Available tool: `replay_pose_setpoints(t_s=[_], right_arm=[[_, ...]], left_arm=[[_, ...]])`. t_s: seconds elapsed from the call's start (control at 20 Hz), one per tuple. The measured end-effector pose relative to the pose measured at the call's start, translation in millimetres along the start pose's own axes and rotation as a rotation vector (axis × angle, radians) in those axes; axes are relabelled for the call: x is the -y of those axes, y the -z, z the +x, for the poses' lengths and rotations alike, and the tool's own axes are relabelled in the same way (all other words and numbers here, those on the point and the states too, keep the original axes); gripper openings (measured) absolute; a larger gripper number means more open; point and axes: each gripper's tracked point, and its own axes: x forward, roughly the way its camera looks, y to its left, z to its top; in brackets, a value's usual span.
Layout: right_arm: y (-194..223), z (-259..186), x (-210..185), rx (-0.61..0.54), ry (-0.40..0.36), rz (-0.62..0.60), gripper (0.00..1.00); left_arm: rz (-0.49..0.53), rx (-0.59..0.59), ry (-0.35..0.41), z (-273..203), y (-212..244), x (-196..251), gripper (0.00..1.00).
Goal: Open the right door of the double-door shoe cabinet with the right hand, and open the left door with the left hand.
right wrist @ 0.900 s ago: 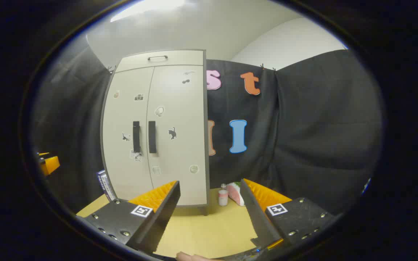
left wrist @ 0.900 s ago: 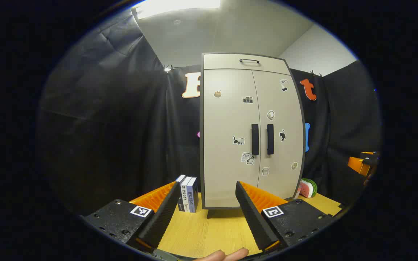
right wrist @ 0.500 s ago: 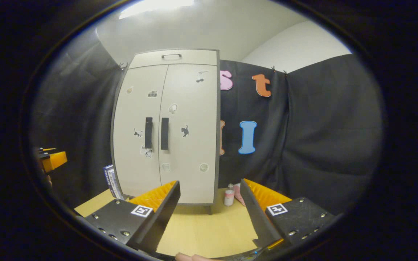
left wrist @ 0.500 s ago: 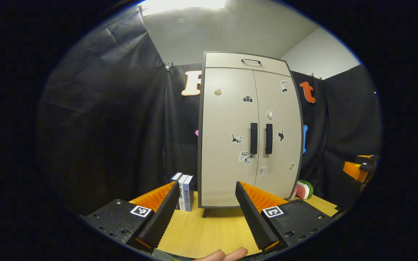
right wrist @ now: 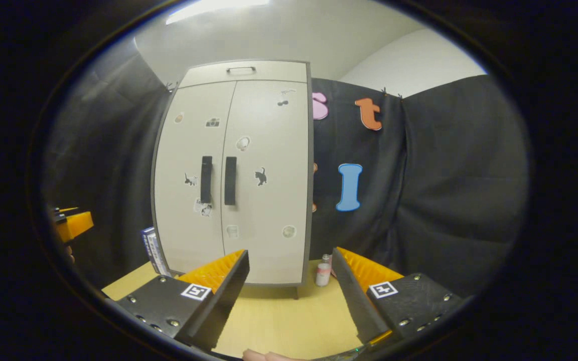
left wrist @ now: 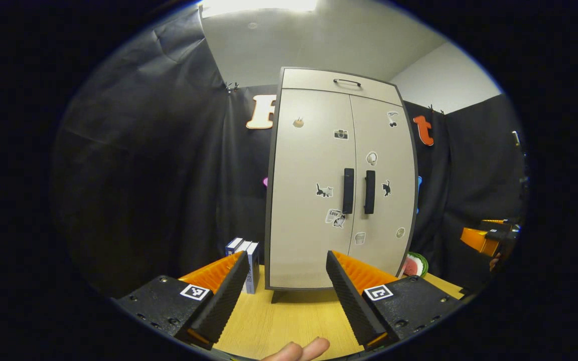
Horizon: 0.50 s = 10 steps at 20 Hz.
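Note:
A pale grey shoe cabinet [left wrist: 309, 200] [right wrist: 264, 210] with stickers stands upright on a wooden table, both doors closed. Two black vertical handles sit side by side at mid-height: the left door handle [left wrist: 348, 191] [right wrist: 206, 172] and the right door handle [left wrist: 370, 192] [right wrist: 230, 173]. My left gripper [left wrist: 284, 291] is open in front of the cabinet's lower left door, some way off it. My right gripper [right wrist: 289, 291] is open too, aimed at the cabinet's lower right corner. Each view catches the other gripper far off at its edge: the right gripper [left wrist: 484, 238] and the left gripper [right wrist: 70, 223].
Upright books [left wrist: 244, 255] [right wrist: 151, 245] stand left of the cabinet. A watermelon-slice toy [left wrist: 413, 264] and a small pink-and-white bottle [right wrist: 323, 271] sit to its right. A drawer with a thin handle [left wrist: 347, 81] tops the cabinet. Wooden tabletop [left wrist: 289, 321] lies between me and the cabinet.
Both grippers have drifted closer to the cabinet and turned slightly, so it looks larger and its handles have shifted in both views. Doors stay closed; both grippers stay open.

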Motion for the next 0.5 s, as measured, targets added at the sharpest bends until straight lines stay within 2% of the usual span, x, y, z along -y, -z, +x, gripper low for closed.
replay_pose_setpoints(t_s=[0.25, 0.5], right_arm=[[-14, 50, -24, -0.017, -0.011, 0.008, 0.99], [-48, 108, -53, 0.009, -0.040, 0.008, 0.98]], left_arm=[[0.038, 0.016, 0.015, 22, -6, -1, 0.96], [0.005, -0.012, 0.057, 37, 6, 1, 0.96]])
